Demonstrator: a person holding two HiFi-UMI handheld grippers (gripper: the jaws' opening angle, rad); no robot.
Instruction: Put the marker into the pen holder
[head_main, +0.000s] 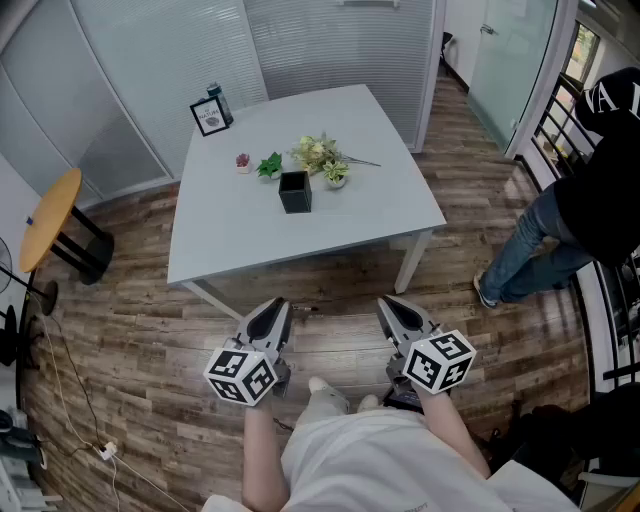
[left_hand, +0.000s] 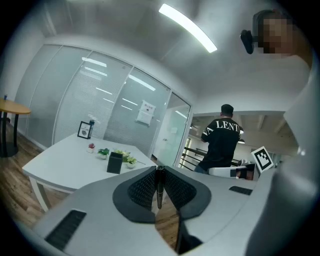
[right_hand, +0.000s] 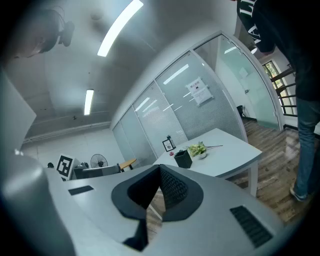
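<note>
I count one white square table (head_main: 250, 230), one black square pen holder (head_main: 295, 191), one slim black marker (left_hand: 159, 184), one black-framed sign (head_main: 209, 117), at least three small potted plants (head_main: 269, 166), one round wooden side table (head_main: 48, 218) and one standing person (head_main: 590, 190).

Table (head_main: 350, 215): ahead of the left gripper (head_main: 272, 312) and right gripper (head_main: 395, 312);
Pen holder (head_main: 295, 192): on table, mid-surface; plants (head_main: 320, 155) just behind it;
Frame (head_main: 209, 117): on table's far left corner;
Side table (head_main: 48, 220): left of table, apart;
Person (head_main: 590, 200): right of table, on floor;
Marker (left_hand: 159, 186): between left gripper's jaws.

Glossy marker (left_hand: 159, 183), matt table (head_main: 232, 232), wooden floor (head_main: 140, 335)
</note>
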